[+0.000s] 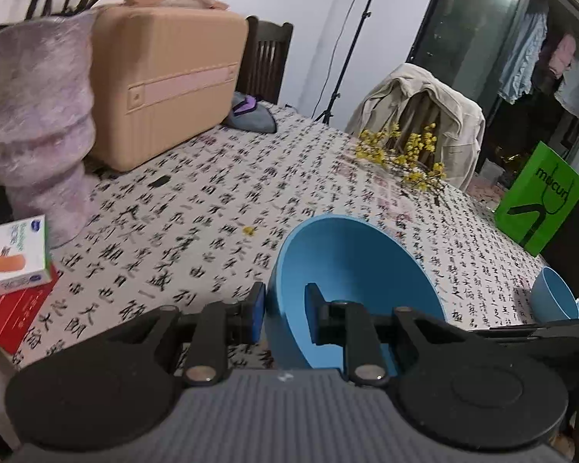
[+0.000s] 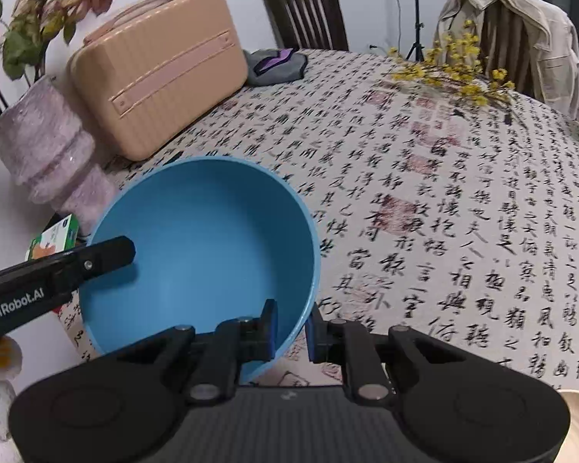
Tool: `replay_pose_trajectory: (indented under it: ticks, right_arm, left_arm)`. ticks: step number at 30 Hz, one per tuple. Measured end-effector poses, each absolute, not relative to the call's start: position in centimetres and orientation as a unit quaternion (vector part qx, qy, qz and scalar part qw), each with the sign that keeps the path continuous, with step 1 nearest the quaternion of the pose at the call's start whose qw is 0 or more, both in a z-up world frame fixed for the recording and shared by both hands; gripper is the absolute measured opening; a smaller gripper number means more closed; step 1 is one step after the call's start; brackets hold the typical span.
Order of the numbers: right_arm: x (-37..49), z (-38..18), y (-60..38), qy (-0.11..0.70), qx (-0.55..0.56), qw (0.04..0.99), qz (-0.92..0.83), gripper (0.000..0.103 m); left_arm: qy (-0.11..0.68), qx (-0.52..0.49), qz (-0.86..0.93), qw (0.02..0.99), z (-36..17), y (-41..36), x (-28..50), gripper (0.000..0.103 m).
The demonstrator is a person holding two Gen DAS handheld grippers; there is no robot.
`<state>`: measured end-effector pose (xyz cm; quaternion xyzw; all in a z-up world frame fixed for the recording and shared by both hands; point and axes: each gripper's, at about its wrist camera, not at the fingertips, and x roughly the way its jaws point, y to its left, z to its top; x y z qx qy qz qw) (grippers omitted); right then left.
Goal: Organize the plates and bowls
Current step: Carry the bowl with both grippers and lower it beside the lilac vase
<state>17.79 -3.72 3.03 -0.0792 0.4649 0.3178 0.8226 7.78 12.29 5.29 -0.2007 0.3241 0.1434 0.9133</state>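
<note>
A large blue bowl [image 2: 200,247] is held above a table covered by a cloth [image 2: 444,208] printed with black calligraphy. In the right wrist view the bowl fills the lower left of the frame, tilted. The right gripper [image 2: 291,328] at bottom centre is clamped on the bowl's near right rim, one finger inside and one outside. The left gripper [image 1: 285,314] pinches the opposite rim; in its own view the bowl [image 1: 351,281] sits at lower centre, its wall between the two closed fingers. A second, smaller blue bowl [image 1: 552,297] shows at the right edge of that view. At upper left of both views stand a peach-coloured case [image 2: 158,77] and a pale purple vase [image 2: 46,146]. Yellow flower sprigs [image 2: 459,73] lie at upper right, near a chair draped with a beige jacket [image 2: 521,27].
</note>
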Motion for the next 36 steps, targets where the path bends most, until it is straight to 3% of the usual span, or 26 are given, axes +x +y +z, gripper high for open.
replay_pose_trajectory:
  ticks: [36]
  right_arm:
    - [16.8,-0.4,1.0,0.472,-0.128,0.805,0.338,0.017]
  left_arm:
    - [0.355,-0.239,0.171,0.888,0.6,16.1,5.8,0.022]
